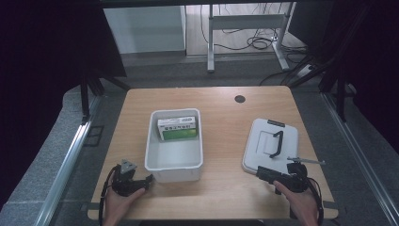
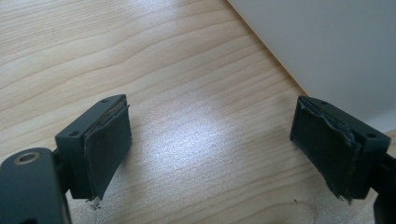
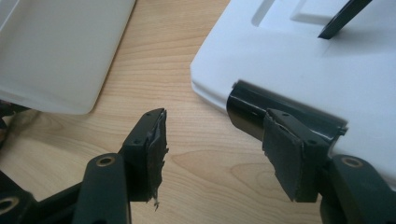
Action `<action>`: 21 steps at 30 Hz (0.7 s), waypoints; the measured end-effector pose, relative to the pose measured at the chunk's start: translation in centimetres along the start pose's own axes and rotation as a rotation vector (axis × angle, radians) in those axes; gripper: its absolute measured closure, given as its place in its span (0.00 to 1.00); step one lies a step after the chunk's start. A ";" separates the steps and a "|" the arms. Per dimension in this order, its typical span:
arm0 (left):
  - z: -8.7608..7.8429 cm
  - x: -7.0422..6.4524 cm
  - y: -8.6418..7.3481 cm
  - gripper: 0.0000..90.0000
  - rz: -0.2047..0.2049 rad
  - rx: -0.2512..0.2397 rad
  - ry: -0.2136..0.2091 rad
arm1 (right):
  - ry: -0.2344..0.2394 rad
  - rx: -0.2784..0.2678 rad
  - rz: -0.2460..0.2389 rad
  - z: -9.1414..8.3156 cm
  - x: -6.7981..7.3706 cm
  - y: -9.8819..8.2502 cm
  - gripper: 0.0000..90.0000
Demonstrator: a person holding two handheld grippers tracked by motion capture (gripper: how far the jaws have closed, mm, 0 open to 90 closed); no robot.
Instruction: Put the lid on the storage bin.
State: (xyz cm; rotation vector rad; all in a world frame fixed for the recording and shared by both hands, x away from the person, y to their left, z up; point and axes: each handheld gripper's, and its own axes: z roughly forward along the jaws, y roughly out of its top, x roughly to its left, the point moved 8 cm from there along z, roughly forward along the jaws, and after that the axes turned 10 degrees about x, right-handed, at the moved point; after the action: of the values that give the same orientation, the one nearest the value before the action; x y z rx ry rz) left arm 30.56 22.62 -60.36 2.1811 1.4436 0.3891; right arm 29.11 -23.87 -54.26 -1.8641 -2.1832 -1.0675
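The white lid [image 1: 269, 142] lies flat on the counter [image 1: 221, 136] at 3 o'clock of the white bin [image 1: 175, 162], bare wood between them. The right claw [image 3: 212, 154], released, sits at the lid's near edge by its black latch [image 3: 252, 112]. The left claw [image 2: 210, 144], released, rests beside the bin's near corner at 7 o'clock.

Soft overhead light falls evenly on the table [image 1: 221, 141], the surroundings stay dark, a pale sheen marks the wood in the left gripper view, and close edges blur.
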 end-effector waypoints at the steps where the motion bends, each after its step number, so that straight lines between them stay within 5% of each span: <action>1: 0.0 0.0 0.0 0.14 0.000 0.000 0.000 | -0.001 0.000 0.003 0.0 -0.1 0.0 0.45; 10: 0.0 -0.1 0.0 0.14 0.002 0.001 0.000 | -0.020 -0.010 0.017 0.2 -0.3 0.6 0.45; 21: 0.0 -0.1 0.0 0.14 0.004 -0.001 -0.002 | -0.052 -0.017 -0.027 0.2 0.8 0.8 0.45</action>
State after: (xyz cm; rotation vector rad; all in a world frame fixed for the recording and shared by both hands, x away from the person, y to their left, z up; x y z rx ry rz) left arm 30.55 22.51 -60.35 2.1829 1.4377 0.3890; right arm 29.72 -23.13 -53.65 -1.8961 -2.2409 -1.0569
